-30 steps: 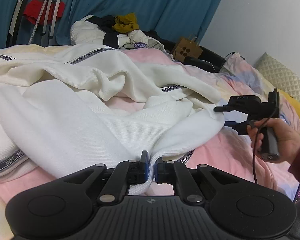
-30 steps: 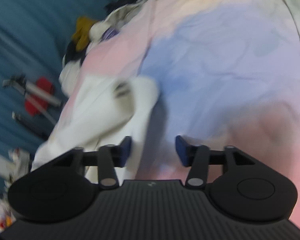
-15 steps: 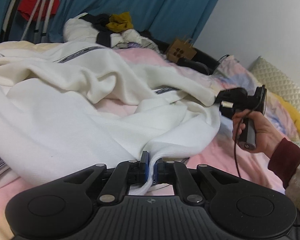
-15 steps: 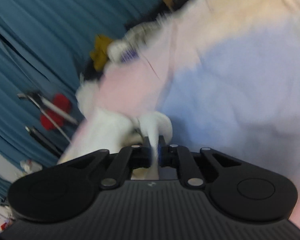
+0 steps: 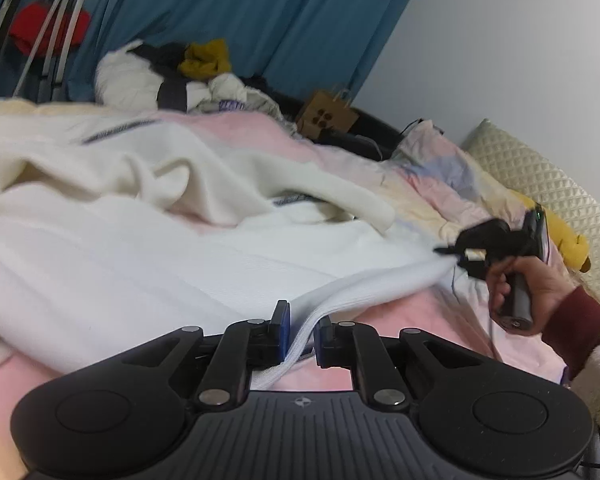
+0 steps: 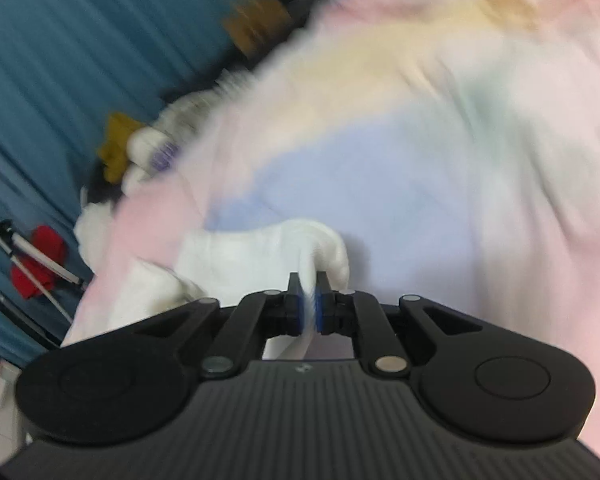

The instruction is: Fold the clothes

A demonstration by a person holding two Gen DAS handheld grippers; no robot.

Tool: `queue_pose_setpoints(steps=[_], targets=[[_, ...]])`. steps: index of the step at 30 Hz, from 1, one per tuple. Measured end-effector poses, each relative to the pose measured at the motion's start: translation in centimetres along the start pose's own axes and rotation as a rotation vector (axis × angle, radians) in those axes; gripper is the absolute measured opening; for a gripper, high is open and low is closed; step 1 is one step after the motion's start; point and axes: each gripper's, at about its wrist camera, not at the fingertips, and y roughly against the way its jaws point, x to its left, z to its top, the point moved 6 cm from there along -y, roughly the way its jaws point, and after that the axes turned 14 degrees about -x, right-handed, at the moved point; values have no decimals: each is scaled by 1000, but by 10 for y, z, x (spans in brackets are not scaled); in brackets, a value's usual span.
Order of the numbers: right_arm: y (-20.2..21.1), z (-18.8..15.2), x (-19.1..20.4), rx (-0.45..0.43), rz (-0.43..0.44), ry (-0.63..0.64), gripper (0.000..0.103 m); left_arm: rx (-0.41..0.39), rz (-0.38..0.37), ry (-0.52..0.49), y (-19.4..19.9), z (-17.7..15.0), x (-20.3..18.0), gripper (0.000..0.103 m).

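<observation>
Two grippers share one white garment (image 5: 148,264), which sprawls over the pink bedding (image 5: 412,320) across the left and middle of the left wrist view. The left gripper (image 5: 302,330) at bottom centre has the ribbed hem between its fingers, but its jaws have just been opening; a gap shows beside the right pad, so the pinch looks loose. The right gripper (image 6: 309,307) is pressed together on a white corner, seen at right of the left wrist view (image 5: 450,254) in the person's hand (image 5: 536,284). Between them the hem runs taut. A further pull rightward could drag the hem out of the slackened left jaws and collapse the edge. The cream garment (image 5: 204,172) overlapping at mid-frame might be dragged along too. Blur in the right wrist view hides how deep that pinch is.
</observation>
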Motion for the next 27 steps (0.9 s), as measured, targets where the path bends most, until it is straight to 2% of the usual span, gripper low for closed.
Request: queue_pose_setpoints(steps=[2,5,6,7,12,13,17,19,21,24,27], targets=[[1,-1,-21,45,-7,-107,9,19,9,22,2,-3,3,14],[15,4,-23,11,-1,-160,8,43,31,55,12,-2,7,23],[20,7,-20,-7,6,-160,7,44,49,75,19,-1,9,33],[25,10,-15,-28,18,-145,6,32,67,112,28,1,12,49],[45,23,5,-136,49,-65,5,-39,158,304,74,14,30,79],[48,27,5,-167,48,-52,5,-61,188,356,81,16,39,81],[60,40,2,-290,26,0,5,-143,310,692,105,15,101,81],[50,40,-7,-262,-1,-1,5,-205,359,898,114,5,136,82],[39,35,-19,-212,-31,-28,6,-268,460,1090,126,-12,170,81],[22,23,-39,-146,-77,-100,8,-381,569,1256,138,-29,203,80],[13,16,-50,-119,-83,-185,10,-473,606,1262,144,-22,212,69]])
